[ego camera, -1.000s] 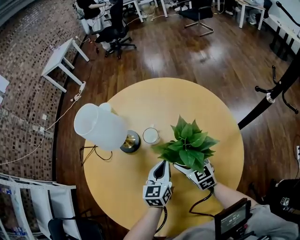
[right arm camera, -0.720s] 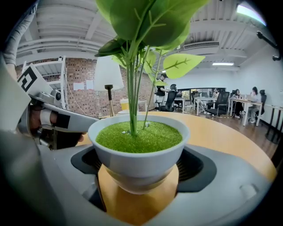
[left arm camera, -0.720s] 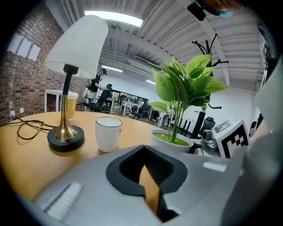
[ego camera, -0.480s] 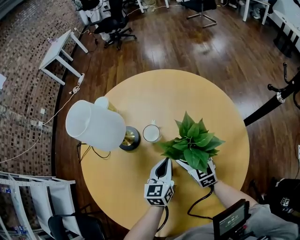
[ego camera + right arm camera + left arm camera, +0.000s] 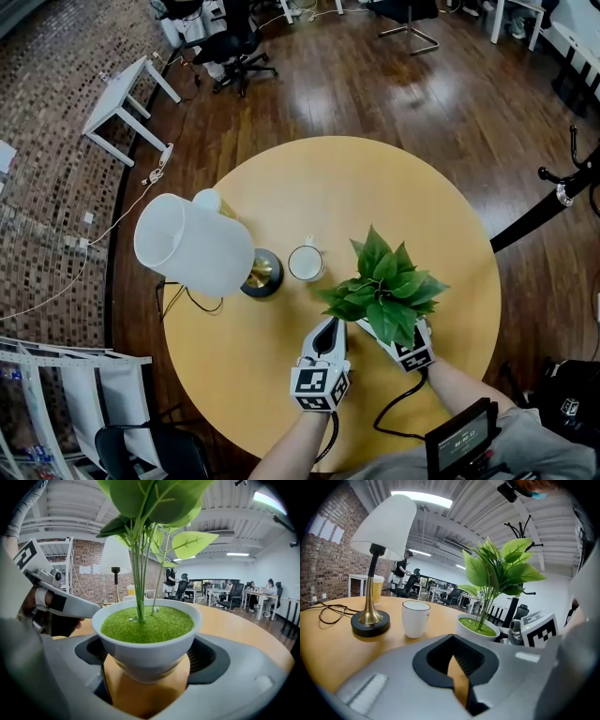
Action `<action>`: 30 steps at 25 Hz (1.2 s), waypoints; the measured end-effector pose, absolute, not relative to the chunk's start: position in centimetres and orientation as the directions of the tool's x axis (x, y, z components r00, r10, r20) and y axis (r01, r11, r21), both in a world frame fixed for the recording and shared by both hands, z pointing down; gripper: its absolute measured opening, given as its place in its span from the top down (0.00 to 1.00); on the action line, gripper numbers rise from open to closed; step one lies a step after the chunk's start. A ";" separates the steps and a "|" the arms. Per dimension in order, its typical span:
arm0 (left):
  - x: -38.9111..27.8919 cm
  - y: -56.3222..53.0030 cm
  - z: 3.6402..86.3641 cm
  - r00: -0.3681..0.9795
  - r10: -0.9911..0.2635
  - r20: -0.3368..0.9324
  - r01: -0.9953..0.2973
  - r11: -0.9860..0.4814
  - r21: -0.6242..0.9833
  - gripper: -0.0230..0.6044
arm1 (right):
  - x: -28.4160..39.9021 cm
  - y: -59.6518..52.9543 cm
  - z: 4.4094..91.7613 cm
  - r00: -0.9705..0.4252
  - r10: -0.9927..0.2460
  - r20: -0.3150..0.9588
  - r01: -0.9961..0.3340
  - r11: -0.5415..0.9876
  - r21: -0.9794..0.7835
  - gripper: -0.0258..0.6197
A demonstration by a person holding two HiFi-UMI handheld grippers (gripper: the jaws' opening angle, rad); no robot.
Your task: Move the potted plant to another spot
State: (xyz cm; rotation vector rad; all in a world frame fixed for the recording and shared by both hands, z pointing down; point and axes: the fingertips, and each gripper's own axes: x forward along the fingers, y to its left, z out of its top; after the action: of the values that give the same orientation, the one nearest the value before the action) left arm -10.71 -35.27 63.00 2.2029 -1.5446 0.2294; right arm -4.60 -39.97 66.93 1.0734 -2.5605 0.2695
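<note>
Two grippers, right gripper [image 5: 149,662] clamped on potted plant [image 5: 386,286], left gripper [image 5: 327,332] closed and empty, round table [image 5: 309,187] beneath

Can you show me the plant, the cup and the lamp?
plant [image 5: 384,286], head view, on its leaves
cup [image 5: 305,263], head view, on its open top
lamp [image 5: 192,246], head view, on its white shade

1. Potted plant [image 5: 386,289] now sits a touch farther right of the mug [image 5: 306,262] than 1 s ago. Small shift only.
2. Right gripper [image 5: 392,342], clamped on the pot, edges right with it.
3. Head view shifts: the counter [image 5: 356,187] far edge now sits higher in frame, and the coat stand [image 5: 562,192] is closer to the right edge.
</note>
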 end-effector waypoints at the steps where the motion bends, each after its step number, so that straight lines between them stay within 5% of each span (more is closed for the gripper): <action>1: -10.6 -35.2 62.9 0.362 -0.853 0.376 -0.926 -0.280 0.255 0.98 | -4.5 -39.9 67.0 -0.652 -0.650 0.391 -0.718 0.695 -0.041 0.17; 21: -8.9 -31.4 59.6 0.357 -0.861 0.363 -0.931 -0.293 0.220 0.97 | -1.3 -34.6 64.7 -0.674 -0.610 0.417 -0.702 0.704 -0.105 0.19; 30: -7.0 -27.5 56.7 0.382 -0.873 0.302 -0.920 -0.330 0.209 0.98 | -0.5 -27.7 59.1 -0.719 -0.601 0.350 -0.671 0.732 -0.119 0.58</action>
State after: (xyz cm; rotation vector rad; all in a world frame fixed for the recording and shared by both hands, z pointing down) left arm -6.95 -27.49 56.65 2.3039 -1.5638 0.1920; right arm -0.53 -27.74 59.06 0.9963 -2.6480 0.3443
